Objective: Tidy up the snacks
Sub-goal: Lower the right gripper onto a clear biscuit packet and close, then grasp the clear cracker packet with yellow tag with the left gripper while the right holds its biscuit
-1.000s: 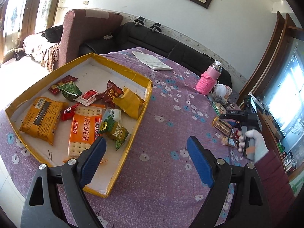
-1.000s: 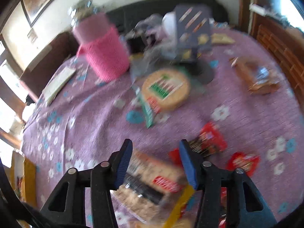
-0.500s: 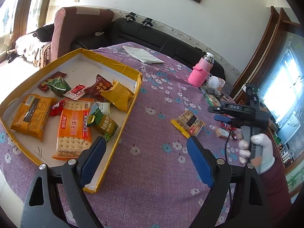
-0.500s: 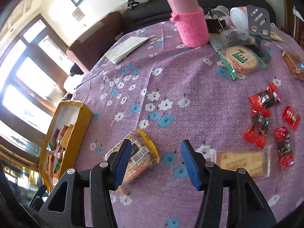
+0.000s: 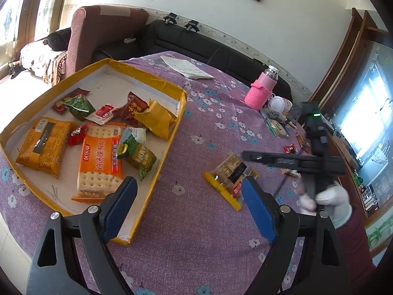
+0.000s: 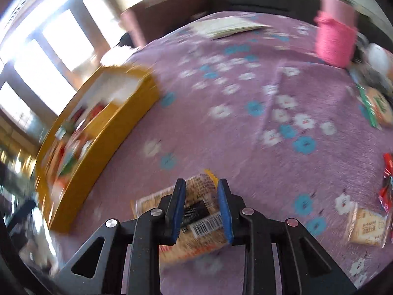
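A yellow-rimmed tray [image 5: 180, 113] on the purple flowered tablecloth holds several snack packets; it shows blurred in the right wrist view [image 6: 103, 132]. A biscuit packet with a yellow end [image 5: 229, 174] lies on the cloth to the right of the tray. My right gripper [image 6: 200, 209] has its blue fingers closed in on this packet [image 6: 196, 221], which still rests on the cloth; it appears in the left wrist view [image 5: 250, 156] above the packet. My left gripper [image 5: 189, 204] is open and empty above the cloth beside the tray.
A pink-sleeved bottle [image 5: 261, 92] stands at the far side, with a white cup and clutter next to it. Loose snacks lie at the right: red candies [image 6: 386, 189], a cracker pack [image 6: 366, 226], a round biscuit pack [image 6: 377, 103]. A paper booklet [image 5: 186, 67] lies far back.
My right gripper has moved left and down onto the biscuit packet and its fingers have narrowed around it. My left gripper stays open, its view shifted slightly.
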Tool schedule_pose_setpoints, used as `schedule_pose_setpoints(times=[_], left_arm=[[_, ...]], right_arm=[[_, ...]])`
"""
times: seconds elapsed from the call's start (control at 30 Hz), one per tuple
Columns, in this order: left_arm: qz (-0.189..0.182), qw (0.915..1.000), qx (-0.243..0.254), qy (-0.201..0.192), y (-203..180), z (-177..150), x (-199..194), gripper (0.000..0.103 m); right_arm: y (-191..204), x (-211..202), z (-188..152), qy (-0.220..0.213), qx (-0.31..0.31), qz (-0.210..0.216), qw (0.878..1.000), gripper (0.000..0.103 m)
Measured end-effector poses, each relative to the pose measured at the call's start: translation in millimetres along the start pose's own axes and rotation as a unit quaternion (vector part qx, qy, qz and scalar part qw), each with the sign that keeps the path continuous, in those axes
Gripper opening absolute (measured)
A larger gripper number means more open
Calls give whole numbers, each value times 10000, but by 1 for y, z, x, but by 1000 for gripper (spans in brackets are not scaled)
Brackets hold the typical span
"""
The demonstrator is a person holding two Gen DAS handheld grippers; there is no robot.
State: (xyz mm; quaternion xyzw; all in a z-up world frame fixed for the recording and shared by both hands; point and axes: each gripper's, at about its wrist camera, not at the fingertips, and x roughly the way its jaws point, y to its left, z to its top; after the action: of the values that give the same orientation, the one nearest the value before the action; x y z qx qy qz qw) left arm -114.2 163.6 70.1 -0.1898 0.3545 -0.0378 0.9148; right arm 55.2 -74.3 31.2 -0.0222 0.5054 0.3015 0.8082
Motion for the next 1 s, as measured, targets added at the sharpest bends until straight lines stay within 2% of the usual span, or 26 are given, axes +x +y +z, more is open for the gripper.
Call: schedule_pose_setpoints(times=[0.07,0.13,0.17,0.2,0.33,0.47,0.6,0.73,0.87,1.0], left_arm=[[-57,10000,67,21,-3,-2,2,87],[-119,9998,127,64,-7,-4,5,87],[-141,9998,143,85,-9,-6,6,87],[-169,9996,166,126,-12,-7,9,87],[-264,9988,280,317,-24,-14,15,87],[-229,9987,415,193,-27,-13,5,87],[-213,9988,377,219,-21,-9,8,87],[-335,9979,392,390,-22,-6,18,87],[-373,9941,735,700,-38,5,34,87],[-341,9858,1279,1037,-61,14,59,87]], right_arm=[[-25,-36,-9,-450,499,-58,9977,27],[-65,-69,-20,-833,1102,-565,9888,43],[-80,-78,-25,-925,1285,-849,9837,47],[-99,-86,-30,-947,1526,-1123,9773,51],[-144,-77,-27,-854,1893,-1504,9666,51],[-179,-48,-26,-594,2385,-1366,9597,51],[-169,-54,-47,-424,2442,-860,9650,52],[-150,-59,-69,7,2382,83,9712,51],[-122,-63,-81,-48,1954,-323,9802,56],[-91,-61,-88,-264,1694,-864,9814,58]])
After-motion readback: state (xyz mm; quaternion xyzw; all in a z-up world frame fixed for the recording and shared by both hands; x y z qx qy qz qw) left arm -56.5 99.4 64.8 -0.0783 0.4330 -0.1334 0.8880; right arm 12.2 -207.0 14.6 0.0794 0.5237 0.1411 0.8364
